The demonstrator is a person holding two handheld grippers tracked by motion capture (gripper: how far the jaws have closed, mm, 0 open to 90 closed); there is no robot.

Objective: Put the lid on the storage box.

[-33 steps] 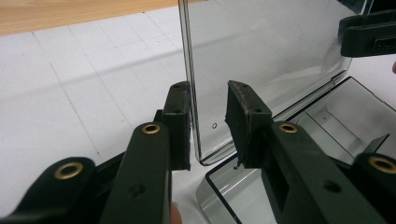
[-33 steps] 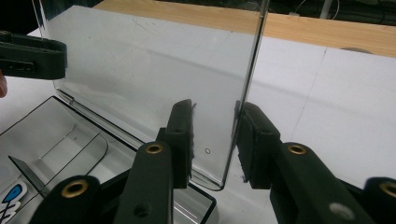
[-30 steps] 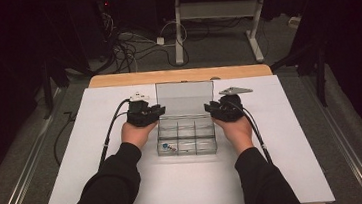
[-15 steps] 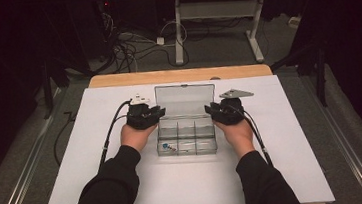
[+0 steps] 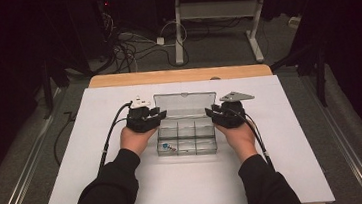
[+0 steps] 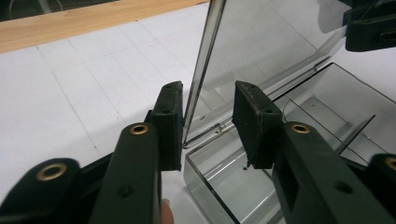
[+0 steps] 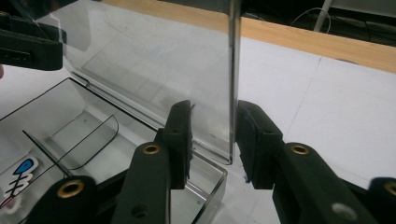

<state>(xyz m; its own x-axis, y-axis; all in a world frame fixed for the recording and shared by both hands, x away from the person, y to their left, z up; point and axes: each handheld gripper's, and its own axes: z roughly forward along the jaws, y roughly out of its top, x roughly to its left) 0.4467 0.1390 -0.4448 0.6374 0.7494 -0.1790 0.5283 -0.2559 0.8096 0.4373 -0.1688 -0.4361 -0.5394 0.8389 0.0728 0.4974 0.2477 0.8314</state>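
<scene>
The clear plastic compartment box point(image 5: 186, 139) sits in the middle of the white surface point(image 5: 64, 163), its hinged transparent lid point(image 5: 185, 104) standing nearly upright at the far side. The left hand-held gripper point(image 6: 205, 123) straddles the lid's left edge and its jaws have just been opening; there is a visible gap on both sides of the plastic, so it no longer pinches it. The right hand-held gripper point(image 7: 214, 140) brackets the right edge the same way, pads apart from the lid as far as I can see.

My worry is that the lid, free on its hinge, could drop forward onto the tray or tip back. If either hand pulls away crookedly, a pad could catch the edge, drag the light box and jostle the small fish-shaped piece point(image 7: 19, 177) in a front compartment.
</scene>
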